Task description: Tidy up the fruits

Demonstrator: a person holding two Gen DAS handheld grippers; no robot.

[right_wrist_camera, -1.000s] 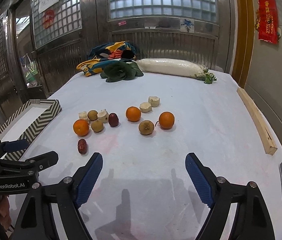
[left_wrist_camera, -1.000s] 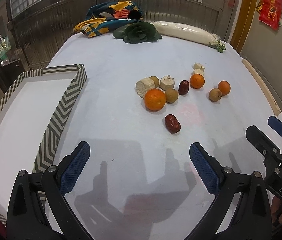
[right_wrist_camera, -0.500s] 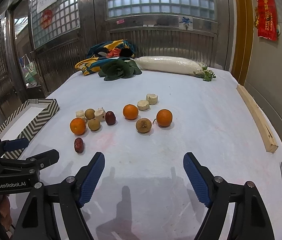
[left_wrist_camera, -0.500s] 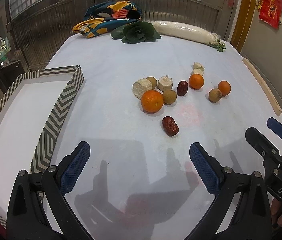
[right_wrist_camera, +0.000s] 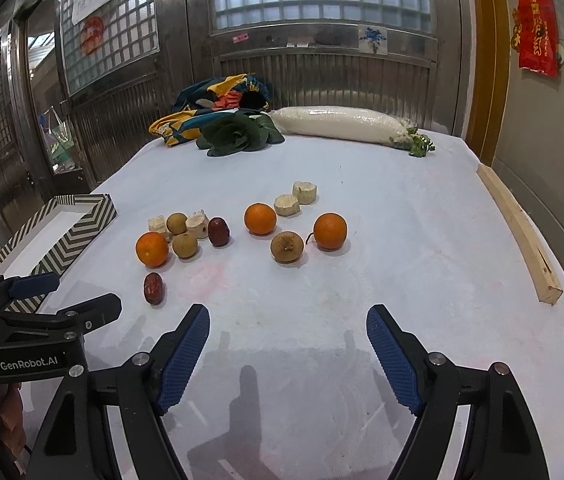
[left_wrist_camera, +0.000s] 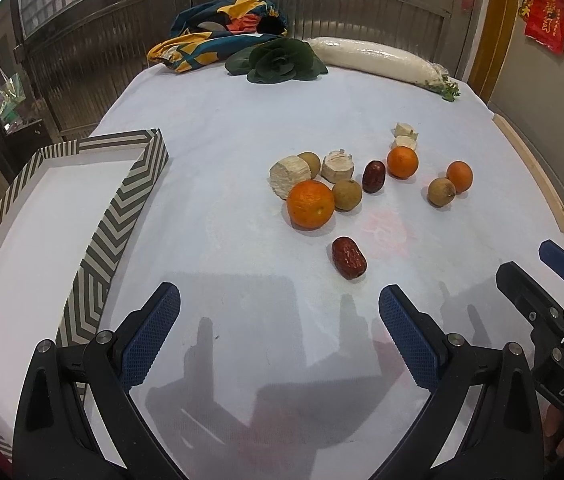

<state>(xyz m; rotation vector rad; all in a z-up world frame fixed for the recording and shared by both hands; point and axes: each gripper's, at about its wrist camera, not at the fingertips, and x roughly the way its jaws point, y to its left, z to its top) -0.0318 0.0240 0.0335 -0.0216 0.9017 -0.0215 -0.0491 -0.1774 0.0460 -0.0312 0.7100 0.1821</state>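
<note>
Both the left hand-held gripper (left_wrist_camera: pixel 280 334) and the right hand-held gripper (right_wrist_camera: pixel 288 354) gape wide, empty, over the table (left_wrist_camera: pixel 222 128); the fruits lie ahead; the left should straddle the nearest red date (left_wrist_camera: pixel 348 257) squarely, closing gently; the tray (left_wrist_camera: pixel 118 216) sits leftward.

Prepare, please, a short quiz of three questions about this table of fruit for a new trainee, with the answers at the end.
1. True or false: the striped tray already holds fruit.
2. How many oranges lie on the cloth?
3. Which fruit lies nearest the left gripper? A) the red date B) the big orange C) the far orange

Key
1. False: its white floor is bare as far as the views show.
2. Three: the big orange, the middle one and the far one.
3. A. The date lies alone, just ahead of the open jaws. The right gripper is open too, and empty.
</note>
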